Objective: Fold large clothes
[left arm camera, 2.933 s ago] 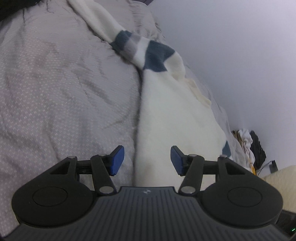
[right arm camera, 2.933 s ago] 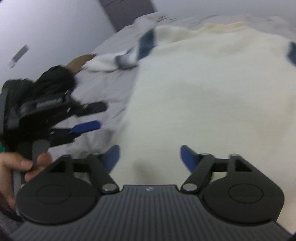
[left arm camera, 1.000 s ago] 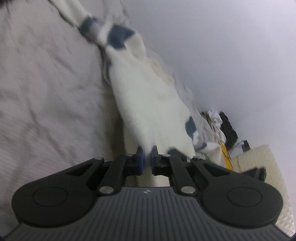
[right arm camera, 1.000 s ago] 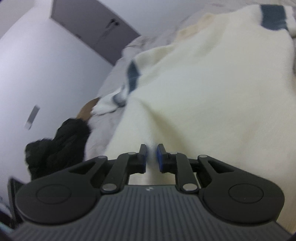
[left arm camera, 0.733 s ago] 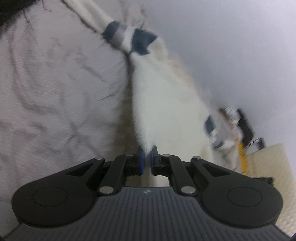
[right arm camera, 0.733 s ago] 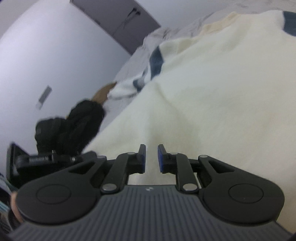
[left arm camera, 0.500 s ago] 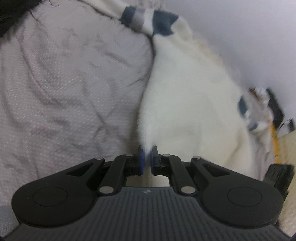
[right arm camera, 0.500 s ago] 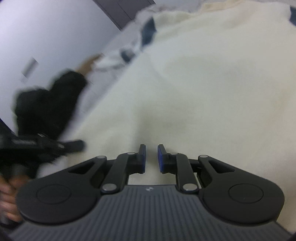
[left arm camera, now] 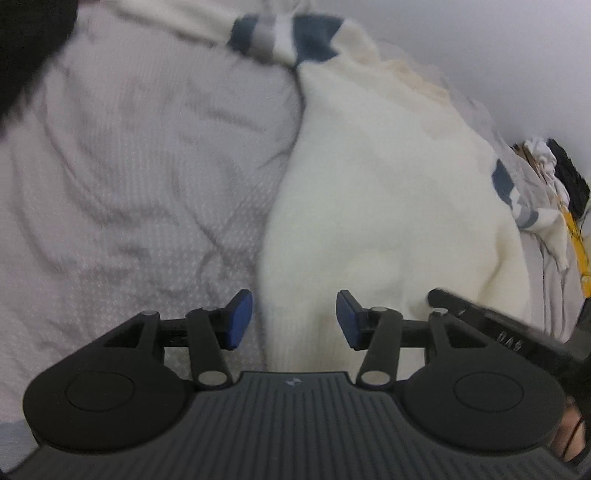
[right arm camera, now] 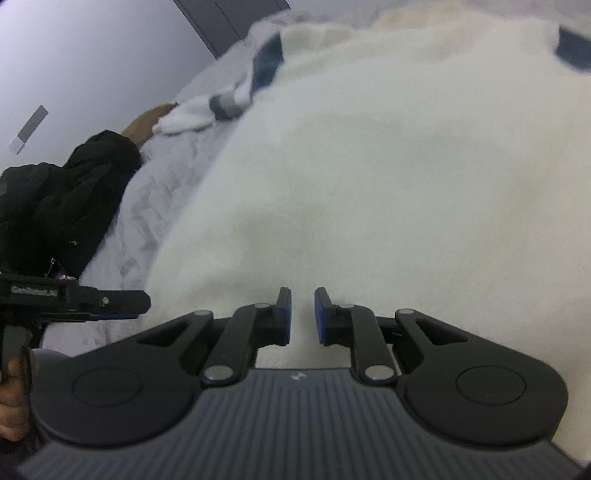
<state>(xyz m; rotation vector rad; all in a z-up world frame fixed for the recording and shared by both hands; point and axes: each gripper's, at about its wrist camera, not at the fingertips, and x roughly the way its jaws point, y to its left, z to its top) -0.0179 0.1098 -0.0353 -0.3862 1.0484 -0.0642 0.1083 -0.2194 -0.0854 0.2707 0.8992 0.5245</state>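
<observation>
A large cream sweater [left arm camera: 388, 192] with navy and grey striped sleeves lies spread on a grey bed cover [left arm camera: 129, 155]. My left gripper [left arm camera: 293, 319] is open, its blue pads either side of the sweater's hem at its left corner. My right gripper [right arm camera: 302, 314] has its pads close together over the sweater's hem [right arm camera: 369, 166], with cream fabric showing in the narrow gap. The right gripper also shows in the left wrist view [left arm camera: 491, 325], and the left gripper in the right wrist view [right arm camera: 92, 299].
A black garment [right arm camera: 55, 195] lies on the bed to the left. A pile of clothes [left arm camera: 550, 173] sits at the far right by the pale wall [left arm camera: 480, 44]. A dark door [right arm camera: 229, 14] stands behind the bed.
My left gripper has opened and let go of the sweater's hem. The sweater has come down flat on the bed. My right gripper's pads stay close together.
</observation>
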